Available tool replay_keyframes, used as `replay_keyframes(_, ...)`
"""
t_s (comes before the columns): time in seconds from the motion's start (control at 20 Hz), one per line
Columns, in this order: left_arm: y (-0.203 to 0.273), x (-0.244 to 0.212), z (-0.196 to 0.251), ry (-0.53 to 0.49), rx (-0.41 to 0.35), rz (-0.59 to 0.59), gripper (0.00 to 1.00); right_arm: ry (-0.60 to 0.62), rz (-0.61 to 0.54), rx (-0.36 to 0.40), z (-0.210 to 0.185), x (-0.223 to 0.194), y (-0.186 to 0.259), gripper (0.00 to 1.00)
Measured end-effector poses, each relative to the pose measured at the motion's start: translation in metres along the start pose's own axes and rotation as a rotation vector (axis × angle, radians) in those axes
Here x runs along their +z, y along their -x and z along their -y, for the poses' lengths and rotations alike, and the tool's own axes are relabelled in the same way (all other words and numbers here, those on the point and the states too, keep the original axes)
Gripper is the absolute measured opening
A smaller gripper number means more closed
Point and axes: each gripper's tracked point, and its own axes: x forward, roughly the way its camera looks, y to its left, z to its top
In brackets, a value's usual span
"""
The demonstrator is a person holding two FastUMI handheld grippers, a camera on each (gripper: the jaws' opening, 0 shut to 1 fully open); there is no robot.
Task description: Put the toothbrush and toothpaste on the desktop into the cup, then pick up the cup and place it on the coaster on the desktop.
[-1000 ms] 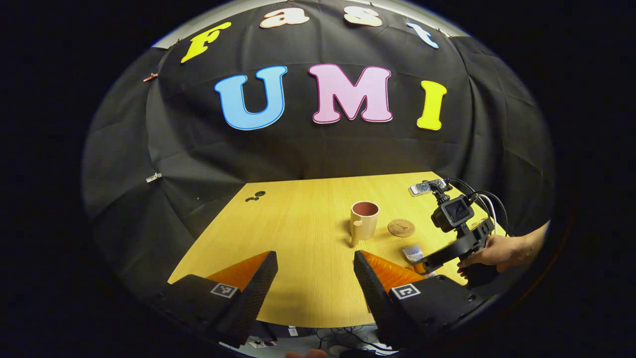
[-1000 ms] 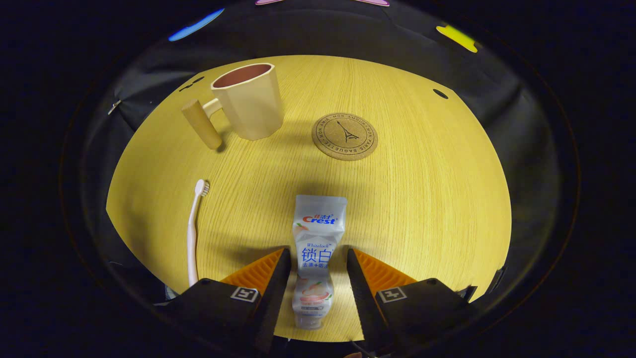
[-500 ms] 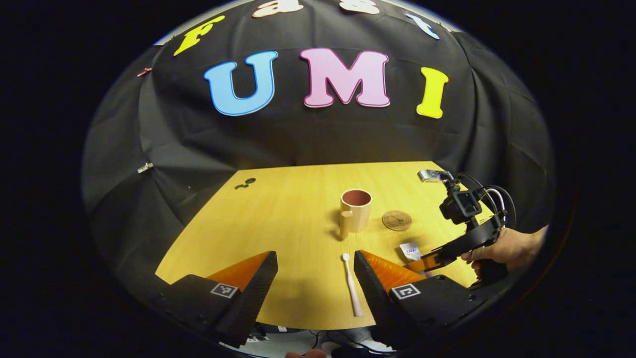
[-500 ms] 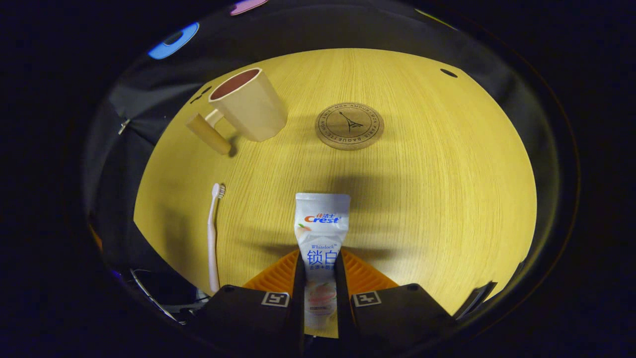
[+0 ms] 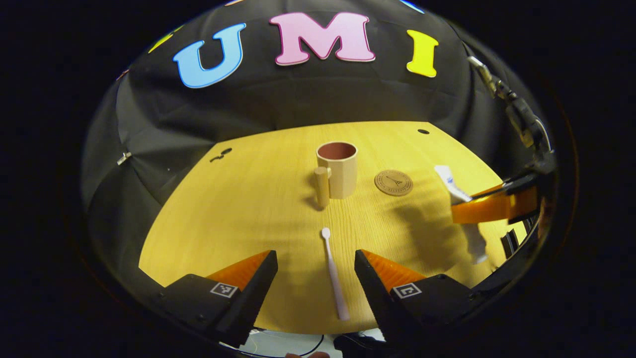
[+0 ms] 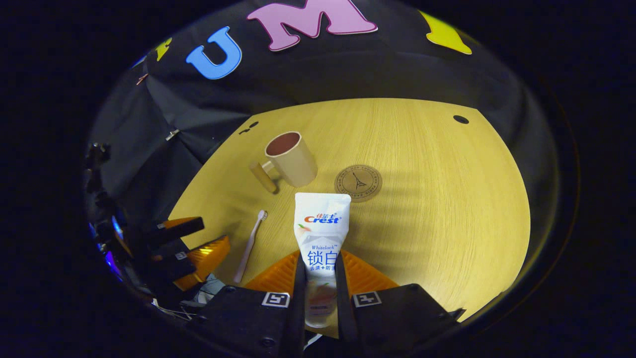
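Note:
My right gripper [image 6: 319, 266] is shut on the white toothpaste tube [image 6: 321, 233] and holds it above the wooden desktop [image 6: 437, 209]; the left gripper view shows that gripper [image 5: 489, 209] at the far right with the tube [image 5: 454, 186] tilted in it. A pale pink toothbrush [image 5: 334, 272] lies flat on the desktop between the fingers of my open left gripper [image 5: 316, 261], head pointing away. The beige cup [image 5: 338, 169] stands upright mid-table with its wooden handle toward me, and the round cork coaster [image 5: 393, 182] lies just right of it. In the right gripper view the toothbrush [image 6: 250, 243], cup [image 6: 290, 159] and coaster [image 6: 358, 182] lie beyond the tube.
The desktop's near edge [image 5: 298, 328] runs just behind my left fingers, with cables below it. Small dark holes [image 5: 423, 132] mark the far corners of the desktop. The black cloth wall [image 5: 298, 99] closes the back.
My right gripper has lifted the toothpaste off the desktop and risen. My left gripper has moved forward and tilted down, so the toothbrush now lies between its fingers.

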Motion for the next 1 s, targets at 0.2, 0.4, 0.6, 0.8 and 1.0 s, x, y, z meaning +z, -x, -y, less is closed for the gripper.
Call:
replay_keyframes(0.2, -0.025, -0.019, 0.012, 0.026, -0.004, -0.077, 0.97, 0.011, 0.056, 0.02, 0.009, 0.021, 0.026, 0.31)
replay_keyframes(0.4, -0.044, -0.029, 0.014, 0.03, 0.008, -0.129, 0.97, -0.002, 0.092, 0.039, 0.017, 0.033, 0.044, 0.31)
replay_keyframes(0.6, -0.054, -0.036, 0.009, 0.037, 0.035, -0.177, 0.88, -0.004, 0.094, 0.021, 0.031, 0.034, 0.05, 0.31)
replay_keyframes(0.8, -0.061, -0.039, 0.011, 0.071, 0.03, -0.203, 0.84, -0.017, 0.096, 0.01, 0.041, 0.033, 0.052, 0.31)
replay_keyframes(1.0, -0.067, -0.04, 0.019, 0.078, 0.004, -0.221, 0.73, -0.031, 0.095, 0.004, 0.045, 0.032, 0.052, 0.31)
